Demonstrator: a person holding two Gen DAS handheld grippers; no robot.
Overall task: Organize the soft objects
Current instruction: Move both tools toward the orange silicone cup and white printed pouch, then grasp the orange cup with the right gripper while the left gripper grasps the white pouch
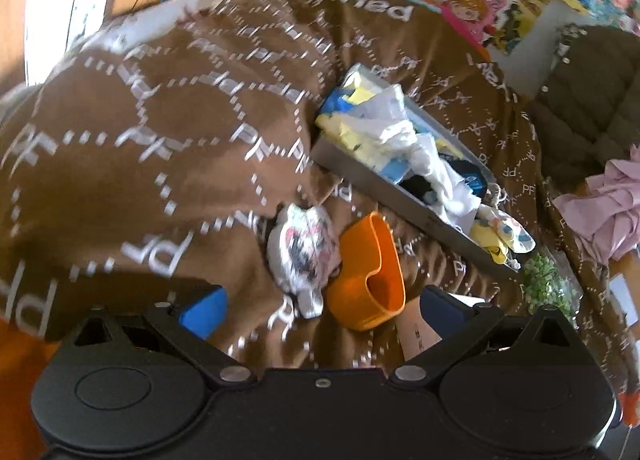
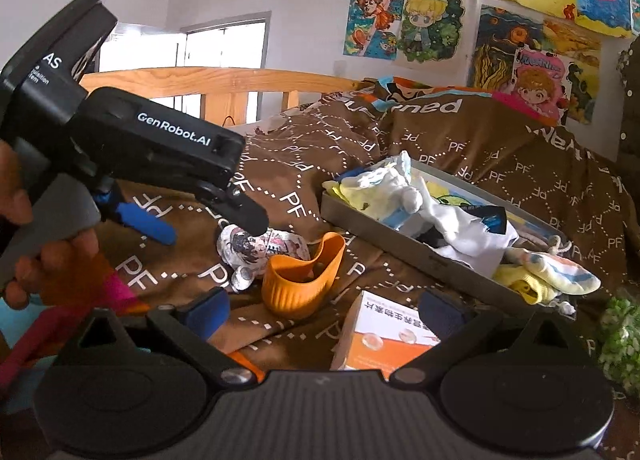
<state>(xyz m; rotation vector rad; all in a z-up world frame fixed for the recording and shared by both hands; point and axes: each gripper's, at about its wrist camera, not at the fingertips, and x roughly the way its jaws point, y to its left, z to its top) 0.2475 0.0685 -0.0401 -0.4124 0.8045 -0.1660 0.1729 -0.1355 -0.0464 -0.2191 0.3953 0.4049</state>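
Observation:
A small soft bundle with a cartoon print (image 1: 300,256) (image 2: 260,248) lies on the brown blanket beside an orange silicone cup (image 1: 368,272) (image 2: 300,280). My left gripper (image 1: 324,306) (image 2: 214,230) is open and hovers just above the bundle, one dark finger (image 2: 248,215) over it, gripping nothing. Further back sits a grey tray (image 1: 380,191) (image 2: 400,248) piled with white, yellow and blue socks and cloths (image 1: 400,131) (image 2: 400,187). A yellow patterned sock (image 1: 504,232) (image 2: 552,276) hangs over its near end. My right gripper (image 2: 324,312) is open and empty, low over an orange-and-white box (image 2: 384,336).
The brown blanket printed with "PF" (image 1: 160,163) (image 2: 500,163) covers the bed in folds. A pink cloth (image 1: 600,211), a green beaded item (image 1: 544,284) and a dark padded jacket (image 1: 592,91) lie at the right. A wooden bed frame (image 2: 224,83) stands behind.

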